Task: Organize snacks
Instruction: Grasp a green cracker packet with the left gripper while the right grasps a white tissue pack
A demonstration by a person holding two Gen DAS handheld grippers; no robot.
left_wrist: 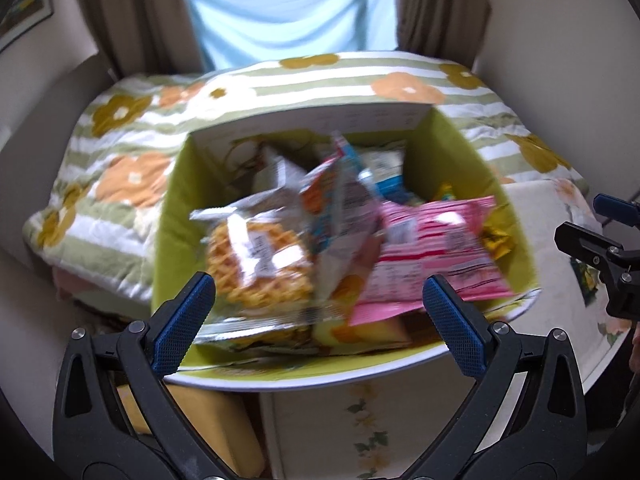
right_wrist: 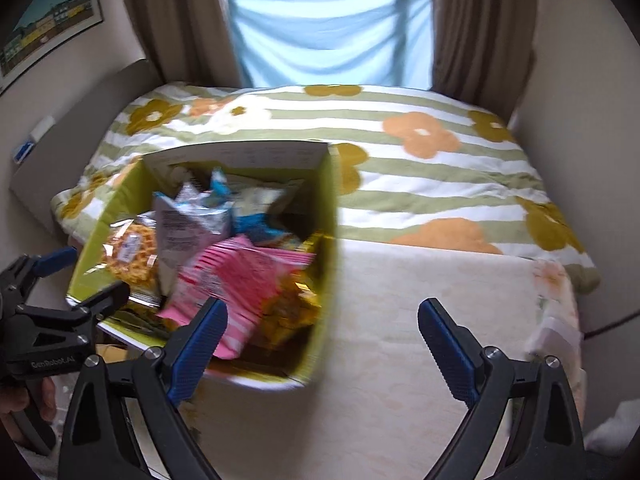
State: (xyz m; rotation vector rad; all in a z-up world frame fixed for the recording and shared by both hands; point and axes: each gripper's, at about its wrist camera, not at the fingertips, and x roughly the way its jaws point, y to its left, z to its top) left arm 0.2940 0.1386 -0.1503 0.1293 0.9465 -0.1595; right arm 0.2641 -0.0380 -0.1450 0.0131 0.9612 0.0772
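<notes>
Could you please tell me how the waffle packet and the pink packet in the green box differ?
The waffle packet has a clear wrapper showing golden gridded waffles; the pink packet is opaque with pink and white stripes. The waffle packet lies at the box's left, the pink packet at its right. Both rest on top inside the green box.

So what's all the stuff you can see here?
box: one, lime green, on the table's left part
waffle packet: one, clear wrap, golden waffle, box's left side
pink packet: one, pink and white, box's right side
other snack packets: several, silver and blue, mid box
table cover: one, cream
quilt: one, green stripes, orange flowers, behind the table
curtains: two, brown, beside the window
left gripper: open, over the box
right gripper: open, over the table
</notes>
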